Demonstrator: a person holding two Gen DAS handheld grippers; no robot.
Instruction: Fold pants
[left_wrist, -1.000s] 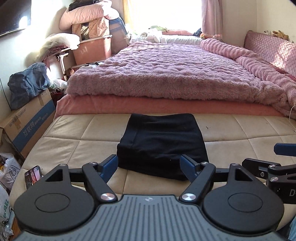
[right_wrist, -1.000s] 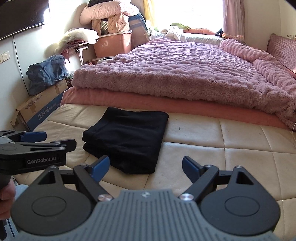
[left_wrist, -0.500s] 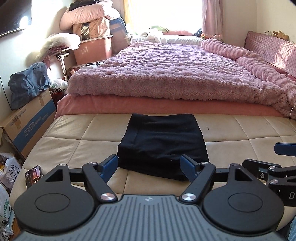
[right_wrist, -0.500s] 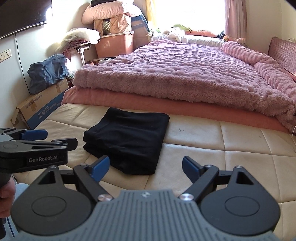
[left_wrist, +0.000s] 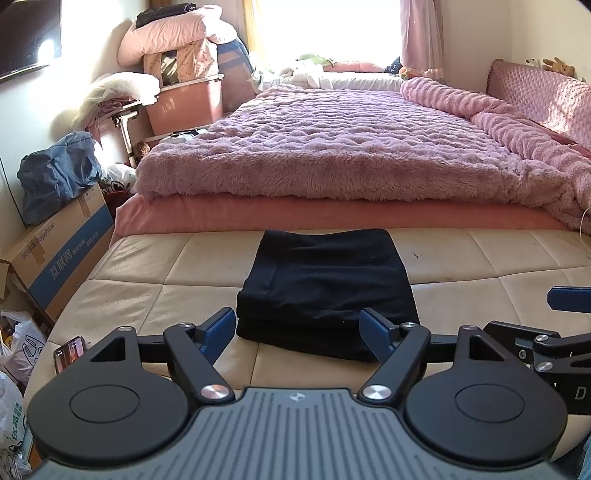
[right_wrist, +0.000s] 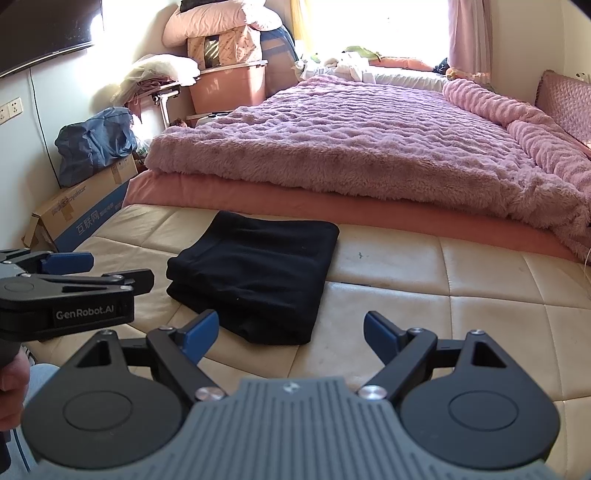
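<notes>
Both the left gripper (left_wrist: 297, 328) and right gripper (right_wrist: 291, 330) hang wide apart, empty, above the cushion (left_wrist: 155, 302), near the folded black pants (left_wrist: 325, 288)

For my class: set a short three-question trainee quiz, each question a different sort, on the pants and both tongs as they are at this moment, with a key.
1. True or false: the left tongs grip the black pants.
2. The pants lie on: A) the pink blanket; B) the cream cushioned surface; C) the cardboard box.
3. Fill in: the right tongs are ____.

Key: 1 false, both tongs are open and hold nothing; 2 B; 3 open.
</notes>
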